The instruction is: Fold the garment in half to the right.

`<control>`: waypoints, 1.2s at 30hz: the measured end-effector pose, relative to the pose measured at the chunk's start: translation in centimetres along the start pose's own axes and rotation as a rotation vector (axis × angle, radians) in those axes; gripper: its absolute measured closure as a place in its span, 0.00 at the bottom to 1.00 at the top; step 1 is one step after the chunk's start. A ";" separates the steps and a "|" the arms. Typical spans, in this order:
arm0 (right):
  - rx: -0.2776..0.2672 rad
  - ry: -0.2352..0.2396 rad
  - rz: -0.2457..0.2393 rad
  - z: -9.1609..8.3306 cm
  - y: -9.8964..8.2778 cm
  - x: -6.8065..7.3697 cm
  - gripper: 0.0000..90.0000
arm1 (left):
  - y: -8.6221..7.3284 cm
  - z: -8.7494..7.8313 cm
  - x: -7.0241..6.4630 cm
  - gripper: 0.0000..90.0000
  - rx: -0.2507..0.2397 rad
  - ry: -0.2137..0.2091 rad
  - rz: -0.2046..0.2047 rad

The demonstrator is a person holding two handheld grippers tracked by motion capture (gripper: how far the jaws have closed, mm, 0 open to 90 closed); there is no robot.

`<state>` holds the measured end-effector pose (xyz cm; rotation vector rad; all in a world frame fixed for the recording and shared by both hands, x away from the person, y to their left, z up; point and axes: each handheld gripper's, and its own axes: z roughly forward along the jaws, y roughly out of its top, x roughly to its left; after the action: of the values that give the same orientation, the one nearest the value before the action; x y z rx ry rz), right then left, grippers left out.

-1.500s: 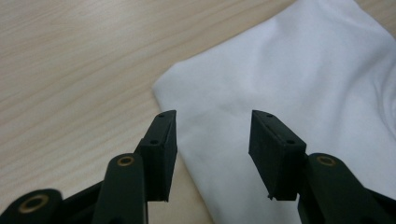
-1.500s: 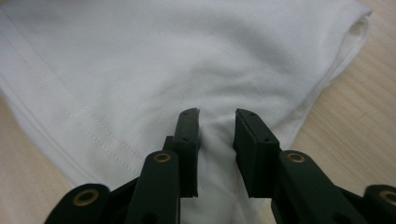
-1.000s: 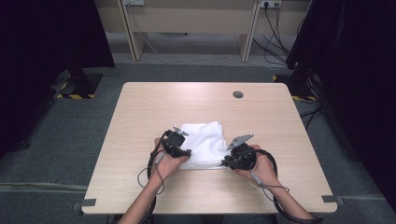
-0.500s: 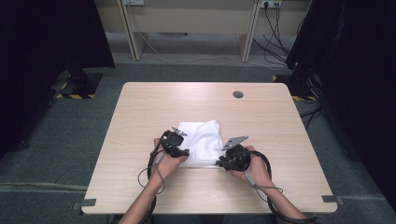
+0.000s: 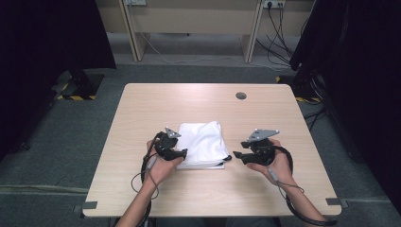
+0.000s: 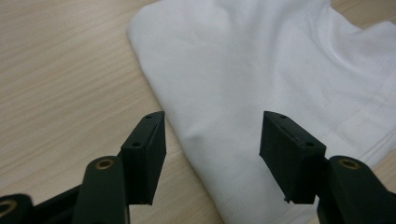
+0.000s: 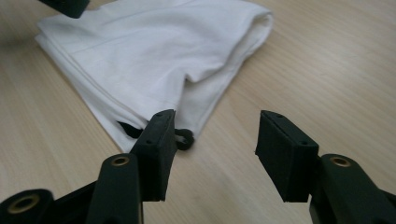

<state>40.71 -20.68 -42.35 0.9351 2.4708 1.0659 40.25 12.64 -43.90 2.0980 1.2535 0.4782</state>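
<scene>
A folded white cloth [image 5: 202, 141] lies flat on the wooden table [image 5: 142, 109], just in front of the person. My left gripper [image 5: 181, 152] rests at the cloth's near left edge. In the left gripper view its jaws have just been opening and stand apart over the cloth [image 6: 243, 70], with the pads off the fabric. My right gripper [image 5: 238, 155] is held to the right of the cloth, clear of it. Its jaws have just been opening too, and nothing is between them [image 7: 212, 144]. A small black loop [image 7: 185, 138] pokes out from under the cloth's [image 7: 154, 51] near corner.
A round grey cable hole [image 5: 240, 96] sits in the table's far right part. Bare wood stretches all around the cloth. Cables trail from both grippers over the near edge. Beyond the table stand a desk frame [image 5: 189, 23] and dark curtains.
My right gripper has let go of the cloth's near right corner and drawn off to the right, jaws wider. The left gripper stays put, with its jaws a little wider.
</scene>
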 end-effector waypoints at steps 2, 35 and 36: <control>-0.006 -0.020 0.009 -0.7 -0.4 -0.7 0.51 | -0.2 -0.4 0.2 0.43 -0.007 0.007 -0.006; -0.152 -0.232 0.240 -8.8 -8.5 -4.5 0.37 | -7.2 -8.3 5.2 0.31 -0.237 0.135 -0.098; -0.157 -0.236 0.245 -8.8 -8.8 -4.5 0.37 | -7.5 -8.3 5.3 0.31 -0.241 0.138 -0.101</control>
<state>35.75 -32.97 -42.72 1.2577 2.0906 1.1320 32.99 22.68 -43.09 1.8178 1.3020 0.7023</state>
